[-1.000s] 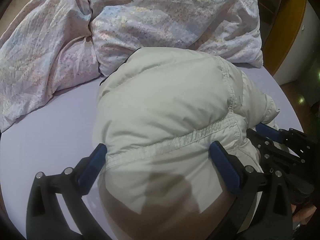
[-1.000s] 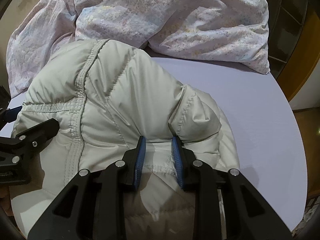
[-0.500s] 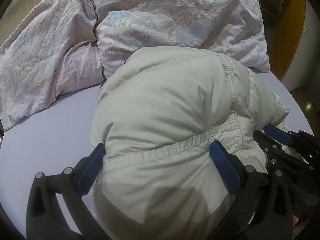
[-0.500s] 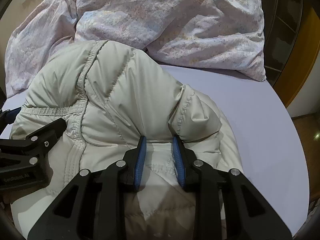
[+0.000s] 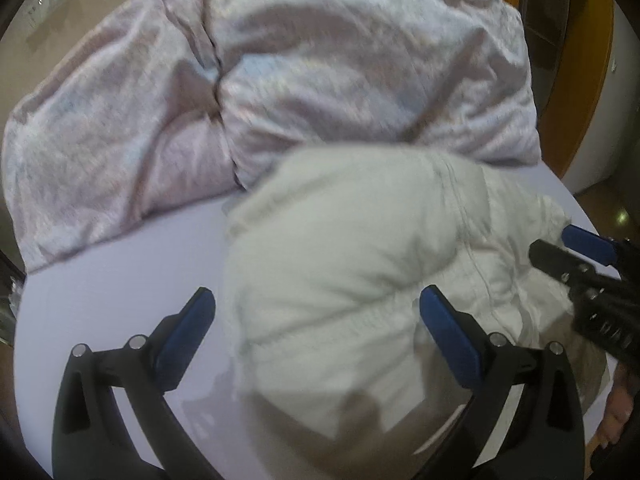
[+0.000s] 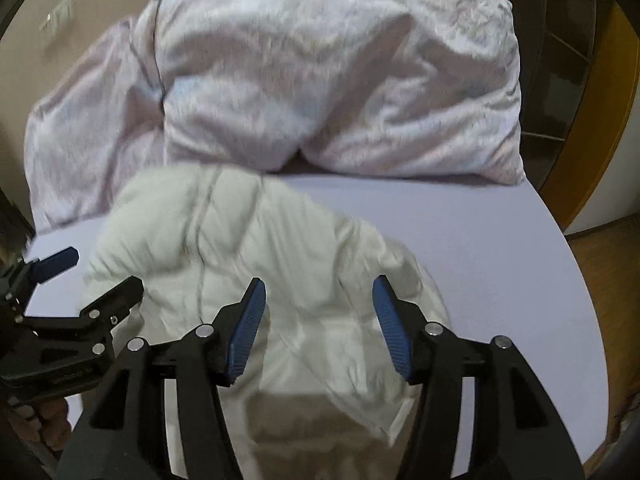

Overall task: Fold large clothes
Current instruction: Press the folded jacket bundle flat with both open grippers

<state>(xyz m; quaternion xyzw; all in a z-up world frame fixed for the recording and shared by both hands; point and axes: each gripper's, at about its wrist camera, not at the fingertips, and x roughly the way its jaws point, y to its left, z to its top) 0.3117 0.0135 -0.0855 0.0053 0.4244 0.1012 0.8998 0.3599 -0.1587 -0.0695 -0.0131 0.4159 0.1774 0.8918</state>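
- Your left gripper [image 5: 316, 320] is spread wide, its blue pads either side of a bulge of the jacket; whether they touch it is lost in the blur
- Your right gripper [image 6: 320, 320] is also spread apart, poised over the near part of the garment and pinching nothing
- The pale puffy jacket [image 5: 360, 260] lies bunched on the lavender bed sheet [image 5: 112, 288], its far edge right against the rumpled duvet [image 5: 320, 60]
- From the right wrist view, the jacket [image 6: 260, 260] sits left of centre on the sheet [image 6: 480, 260], with the duvet [image 6: 320, 80] heaped behind
- There are no containers among these; motion blur softens the quilting seams
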